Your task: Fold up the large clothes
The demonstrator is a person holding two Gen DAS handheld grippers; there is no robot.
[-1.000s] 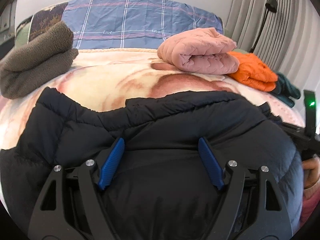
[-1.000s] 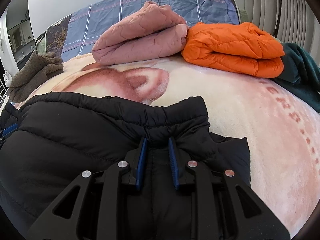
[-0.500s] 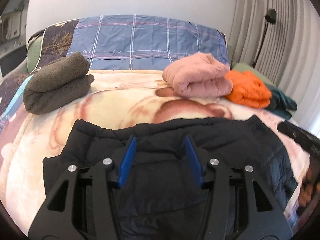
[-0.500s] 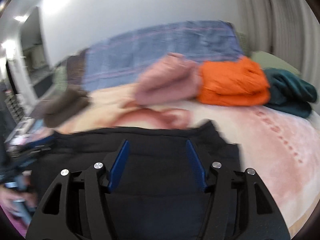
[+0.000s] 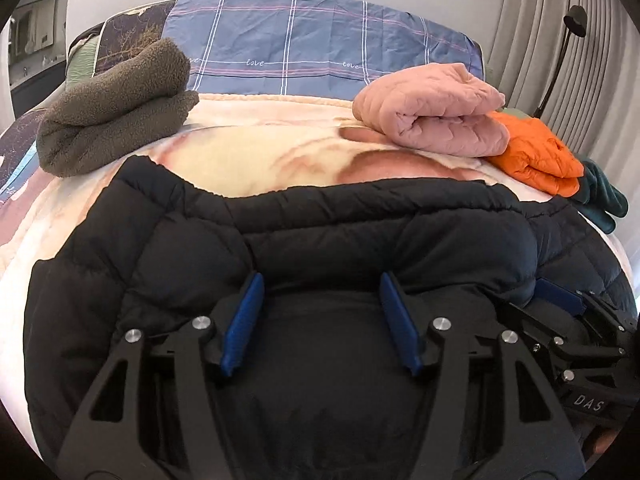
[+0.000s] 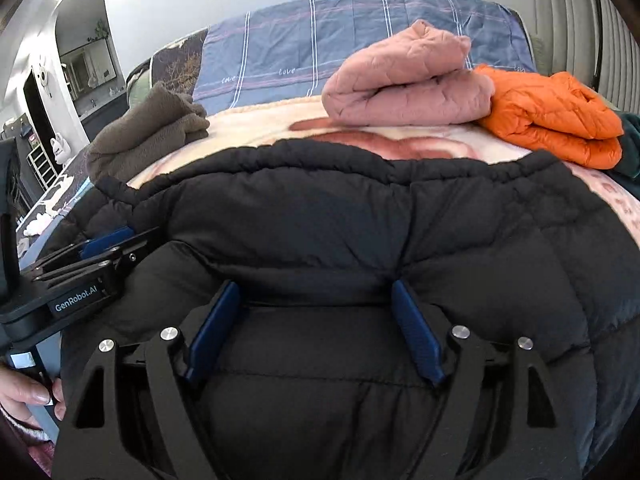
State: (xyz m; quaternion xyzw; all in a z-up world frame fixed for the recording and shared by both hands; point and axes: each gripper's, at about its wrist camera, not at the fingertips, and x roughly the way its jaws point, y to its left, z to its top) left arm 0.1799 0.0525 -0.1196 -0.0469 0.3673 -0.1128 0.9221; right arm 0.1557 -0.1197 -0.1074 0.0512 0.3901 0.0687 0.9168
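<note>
A black puffer jacket lies folded on the bed, its elastic hem at the far edge; it also fills the right wrist view. My left gripper is open, its blue pads pressing down on the jacket's padded front fold. My right gripper is open too, resting on the same fold a little to the right. Each gripper shows in the other's view: the right one at the right edge, the left one at the left edge. Neither holds cloth.
Folded clothes lie beyond the jacket on the cream blanket: a grey-brown fleece at the left, a pink quilted jacket, an orange puffer and a dark teal garment at the right. A blue checked pillow lies behind.
The right gripper let go of the jacket hem and opened. Both grippers lifted back, then came down again, open, onto the jacket's front fold.
</note>
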